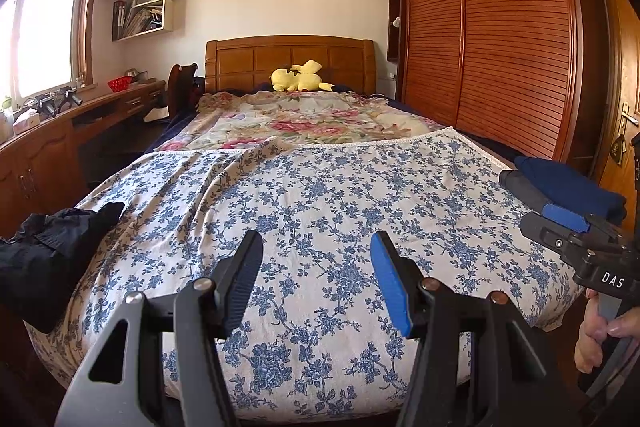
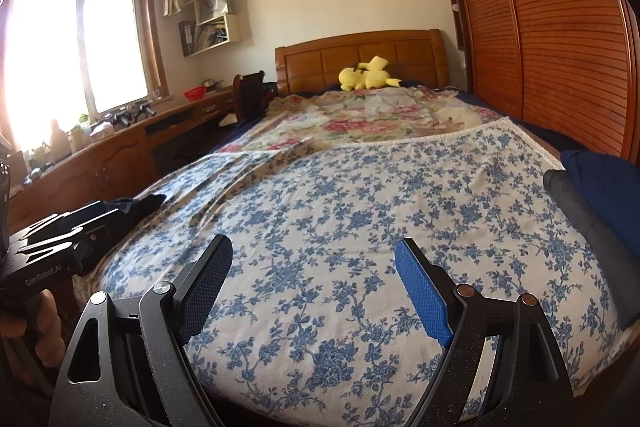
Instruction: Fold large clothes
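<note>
Hovering over the bed (image 1: 320,367), the left gripper (image 1: 316,263) and the right gripper (image 2: 314,267) both had their fingers open, with nothing between them. A crumpled black garment (image 1: 44,259) lay at the left edge of the bed, near the left gripper. A blue and grey pile of folded clothes (image 2: 592,195) sat at the right edge. A blue flowered sheet (image 2: 360,211) covered the bed between them.

On the bed (image 1: 320,187), a crumpled garment (image 1: 44,251) sits at the near left edge, folded clothes (image 1: 568,187) at the near right edge, a plush toy (image 1: 298,77) against the headboard (image 1: 290,61), wardrobe (image 1: 492,39) right, desk (image 1: 80,115) left.
</note>
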A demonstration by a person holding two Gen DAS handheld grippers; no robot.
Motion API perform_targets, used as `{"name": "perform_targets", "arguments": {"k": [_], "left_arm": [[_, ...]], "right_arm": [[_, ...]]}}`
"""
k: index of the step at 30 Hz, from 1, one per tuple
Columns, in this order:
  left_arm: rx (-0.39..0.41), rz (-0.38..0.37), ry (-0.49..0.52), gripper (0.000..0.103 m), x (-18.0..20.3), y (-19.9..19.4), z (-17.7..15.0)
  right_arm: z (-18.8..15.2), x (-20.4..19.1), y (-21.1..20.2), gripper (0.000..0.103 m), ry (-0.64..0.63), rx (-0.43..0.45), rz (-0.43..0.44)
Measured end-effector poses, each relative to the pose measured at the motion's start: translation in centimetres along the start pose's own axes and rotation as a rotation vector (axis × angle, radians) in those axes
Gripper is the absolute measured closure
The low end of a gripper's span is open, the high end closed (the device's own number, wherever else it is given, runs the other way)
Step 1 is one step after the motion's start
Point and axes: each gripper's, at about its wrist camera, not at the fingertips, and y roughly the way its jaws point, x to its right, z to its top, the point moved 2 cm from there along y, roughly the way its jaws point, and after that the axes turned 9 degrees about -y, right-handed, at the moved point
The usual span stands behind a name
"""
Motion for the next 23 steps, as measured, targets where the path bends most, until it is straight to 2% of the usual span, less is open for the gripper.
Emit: {"name": "perform_targets", "arguments": {"k": [23], "left_arm": [[0.01, -0.001, 0.002, 0.048, 0.21, -0.36, 0.34]], "right_arm": [[0.09, -0.28, -0.29, 0.018, -0.002, 0.011, 0.0]]}}
